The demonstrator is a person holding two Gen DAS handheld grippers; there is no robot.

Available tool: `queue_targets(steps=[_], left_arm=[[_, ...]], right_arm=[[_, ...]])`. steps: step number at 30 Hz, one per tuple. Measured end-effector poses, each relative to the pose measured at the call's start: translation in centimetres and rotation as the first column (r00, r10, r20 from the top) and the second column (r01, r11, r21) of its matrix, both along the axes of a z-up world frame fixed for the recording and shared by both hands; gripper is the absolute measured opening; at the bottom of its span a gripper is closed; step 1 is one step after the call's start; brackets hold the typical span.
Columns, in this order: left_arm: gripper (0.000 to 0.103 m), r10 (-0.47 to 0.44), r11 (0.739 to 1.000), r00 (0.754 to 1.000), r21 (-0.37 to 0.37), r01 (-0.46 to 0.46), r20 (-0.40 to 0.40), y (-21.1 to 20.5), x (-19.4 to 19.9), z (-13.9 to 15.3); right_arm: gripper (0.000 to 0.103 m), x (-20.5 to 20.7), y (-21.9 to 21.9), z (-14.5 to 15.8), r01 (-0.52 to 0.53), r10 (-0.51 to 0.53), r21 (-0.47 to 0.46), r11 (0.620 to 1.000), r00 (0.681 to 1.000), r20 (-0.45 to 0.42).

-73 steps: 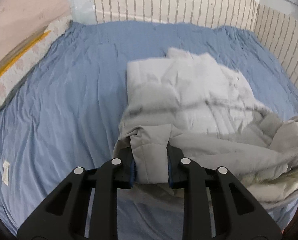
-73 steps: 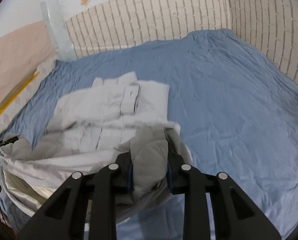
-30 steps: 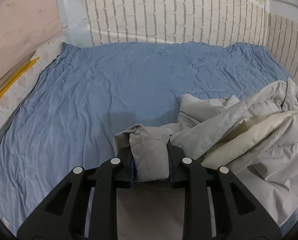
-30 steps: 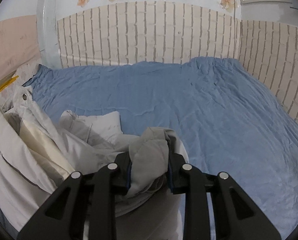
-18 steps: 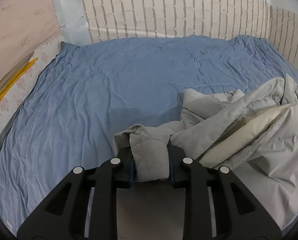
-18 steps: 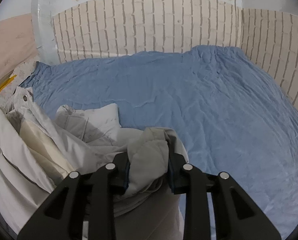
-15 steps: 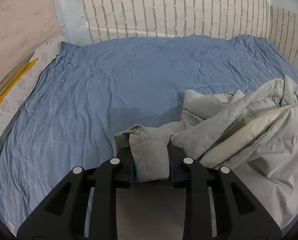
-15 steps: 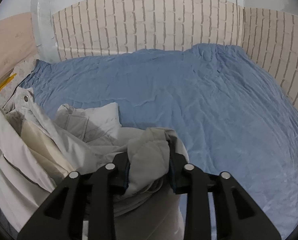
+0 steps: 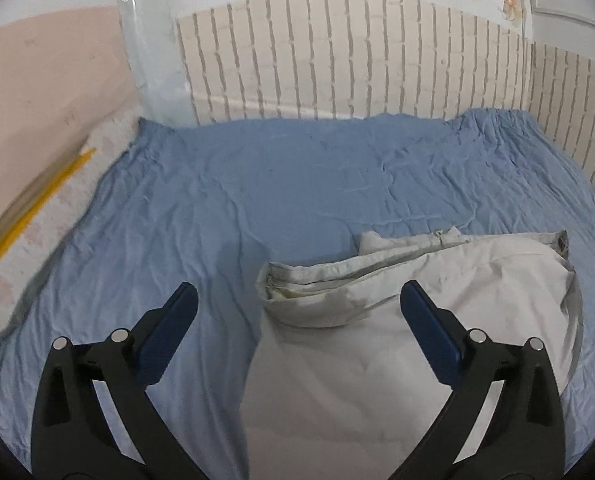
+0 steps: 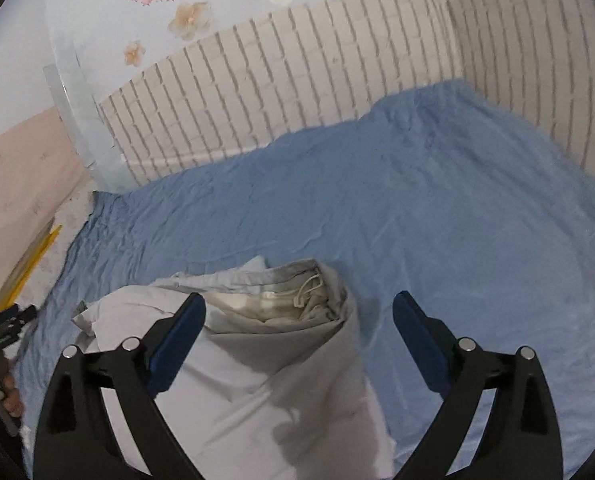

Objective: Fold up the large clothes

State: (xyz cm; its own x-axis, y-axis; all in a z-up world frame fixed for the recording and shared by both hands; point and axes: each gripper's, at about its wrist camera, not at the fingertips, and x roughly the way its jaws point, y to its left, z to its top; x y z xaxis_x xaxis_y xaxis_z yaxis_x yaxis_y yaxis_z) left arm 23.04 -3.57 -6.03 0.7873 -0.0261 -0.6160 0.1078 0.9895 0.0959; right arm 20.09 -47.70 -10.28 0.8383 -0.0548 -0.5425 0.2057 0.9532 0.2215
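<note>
Two grippers hang over the bed, one in each of the person's hands. The left gripper (image 9: 297, 304) has its jaws opening wide, nothing pinched between them; the right gripper (image 10: 299, 312) likewise, jaws opening and released. Below both lies one grey jacket (image 9: 437, 296), folded over on itself near the front edge of the bed, its cream lining and a drawstring (image 10: 307, 290) showing at the fold. One blue sheet (image 9: 297, 184) stretches beyond it. Farthest, two brick-patterned walls (image 9: 357, 56) meet in a corner.
</note>
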Motion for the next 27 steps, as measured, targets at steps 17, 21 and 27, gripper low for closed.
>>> queue_targets(steps=[17, 21, 27], left_arm=[[0.031, 0.012, 0.998, 0.964, -0.054, -0.028, -0.264, -1.0, -1.0, -10.5], [0.023, 0.035, 0.997, 0.952, -0.054, -0.054, -0.306, -1.3, 1.4, -12.7], [0.007, 0.07, 0.994, 0.923, -0.046, -0.094, -0.378, -1.0, 7.2, -14.3]], right_arm=[[0.066, 2.3, 9.3, -8.8, -0.147, 0.122, -0.118, 0.982, 0.973, -0.197], [0.053, 4.7, 9.8, -11.2, -0.151, 0.117, -0.121, 0.981, 0.96, -0.253], [0.05, 10.0, 9.2, -12.4, -0.146, 0.09, -0.16, 0.976, 0.945, -0.314]])
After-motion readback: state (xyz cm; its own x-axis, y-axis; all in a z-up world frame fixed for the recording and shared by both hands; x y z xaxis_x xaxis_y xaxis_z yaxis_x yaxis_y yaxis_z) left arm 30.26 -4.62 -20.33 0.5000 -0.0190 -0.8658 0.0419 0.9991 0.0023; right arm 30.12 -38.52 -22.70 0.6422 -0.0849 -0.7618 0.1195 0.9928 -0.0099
